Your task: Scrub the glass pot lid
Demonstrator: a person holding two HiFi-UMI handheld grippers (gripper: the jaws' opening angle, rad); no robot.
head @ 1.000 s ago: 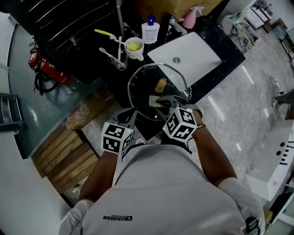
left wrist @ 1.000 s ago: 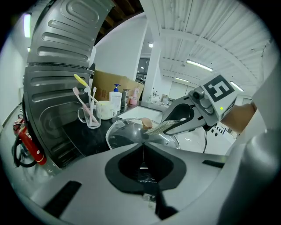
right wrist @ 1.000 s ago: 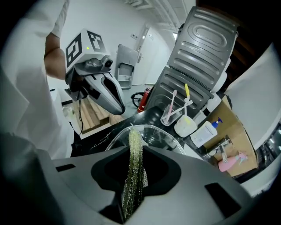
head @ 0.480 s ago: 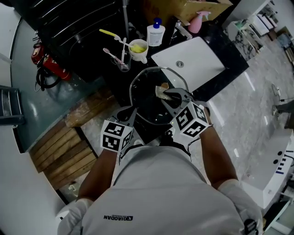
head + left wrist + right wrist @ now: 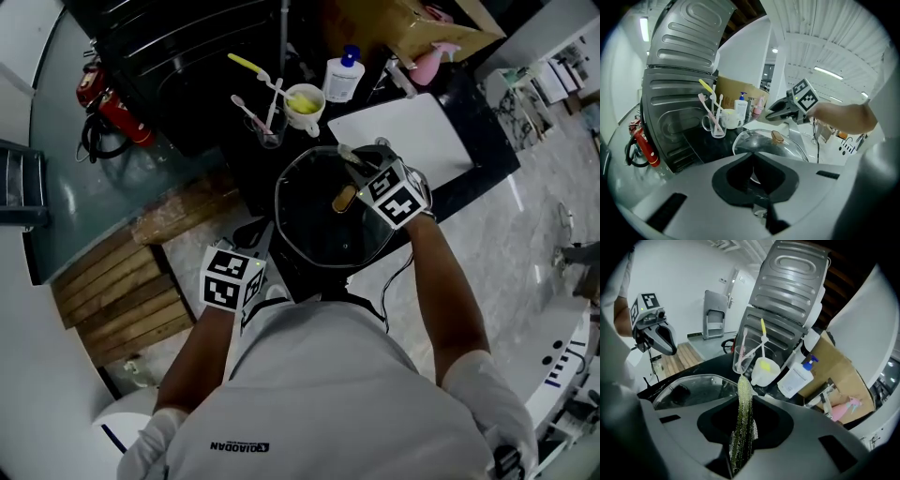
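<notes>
**Lid Gripped at Its Rim, Scouring Pad at the Far Edge**

A black counter (image 5: 246,173) filled the middle of the head view, with a white basin (image 5: 412,131) set into it at the upper right; over the counter, at frame centre, sat the glass pot lid (image 5: 319,225), tilted, its near edge toward the lower left. The left gripper (image 5: 266,234) reached in from the lower left; in its own view its jaws were closed together on the lid's near rim, with the dome rising beyond them. The right gripper (image 5: 364,161) lay across the lid's upper-right part, just past the centre; its jaws were clamped on a yellow-green scouring pad (image 5: 742,423), which stood on edge between them and stuck out ahead. Whether the pad touched the glass could not be told. Above the lid stood a white pump bottle (image 5: 344,80); left of it a cup (image 5: 305,103) and a clear tumbler (image 5: 270,129) holding toothbrushes. The lid's tan knob (image 5: 344,198) showed just left of the right gripper's marker cube.
</notes>
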